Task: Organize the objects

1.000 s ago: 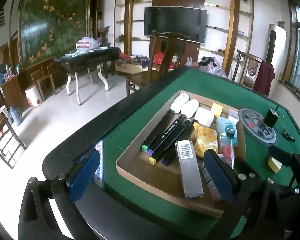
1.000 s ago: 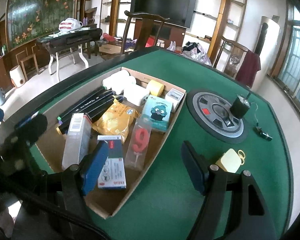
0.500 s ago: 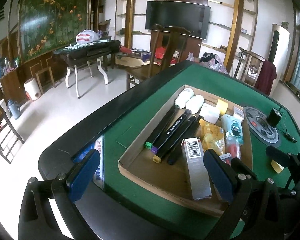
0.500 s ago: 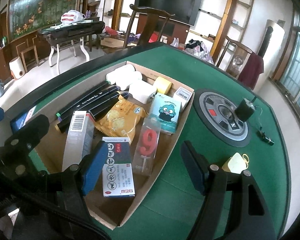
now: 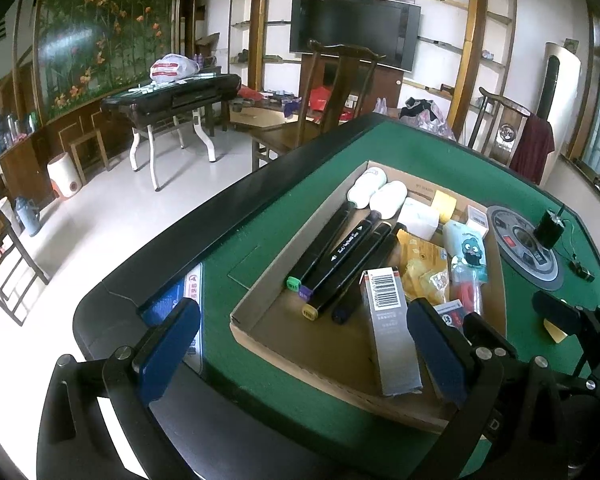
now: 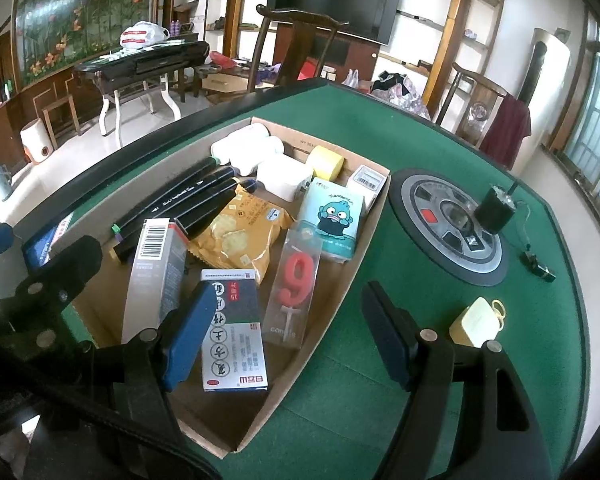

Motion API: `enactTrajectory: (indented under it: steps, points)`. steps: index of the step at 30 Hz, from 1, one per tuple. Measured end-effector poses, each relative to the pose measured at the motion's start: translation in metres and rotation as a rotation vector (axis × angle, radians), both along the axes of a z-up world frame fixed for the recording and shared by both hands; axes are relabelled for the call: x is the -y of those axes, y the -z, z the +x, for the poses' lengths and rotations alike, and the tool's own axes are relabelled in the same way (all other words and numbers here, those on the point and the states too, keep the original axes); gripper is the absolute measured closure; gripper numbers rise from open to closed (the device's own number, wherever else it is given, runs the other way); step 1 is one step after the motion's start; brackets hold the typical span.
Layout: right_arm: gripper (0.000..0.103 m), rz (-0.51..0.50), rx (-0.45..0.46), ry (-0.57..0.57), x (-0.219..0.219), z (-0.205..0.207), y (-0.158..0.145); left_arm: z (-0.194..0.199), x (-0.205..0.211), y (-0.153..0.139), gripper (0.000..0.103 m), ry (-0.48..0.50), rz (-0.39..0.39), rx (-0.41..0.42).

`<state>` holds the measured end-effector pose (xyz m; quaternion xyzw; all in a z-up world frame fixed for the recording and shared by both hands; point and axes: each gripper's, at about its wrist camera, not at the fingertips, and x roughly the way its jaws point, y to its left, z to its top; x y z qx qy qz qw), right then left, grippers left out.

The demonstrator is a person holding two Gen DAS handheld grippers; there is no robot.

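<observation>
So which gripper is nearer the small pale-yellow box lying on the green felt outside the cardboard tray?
Right. The right gripper hangs beside the small pale-yellow box; the left gripper sits across the tray, farther away.

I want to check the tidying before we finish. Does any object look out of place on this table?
Yes. The small yellow case lies alone on the green felt, outside the cardboard tray that holds the markers, boxes and the number 9 candle. Both grippers are open and hold nothing.
</observation>
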<state>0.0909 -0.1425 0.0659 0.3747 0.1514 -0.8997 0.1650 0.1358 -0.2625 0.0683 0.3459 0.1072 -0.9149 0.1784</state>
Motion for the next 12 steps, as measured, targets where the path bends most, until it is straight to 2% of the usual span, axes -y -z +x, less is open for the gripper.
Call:
enactTrajectory:
  steps: [12]
  points:
    - [0.028, -0.01, -0.01, 0.005, -0.0016, 0.0027, -0.0045, 0.0015, -0.0008, -0.0023, 0.002, -0.002, 0.003, -0.011]
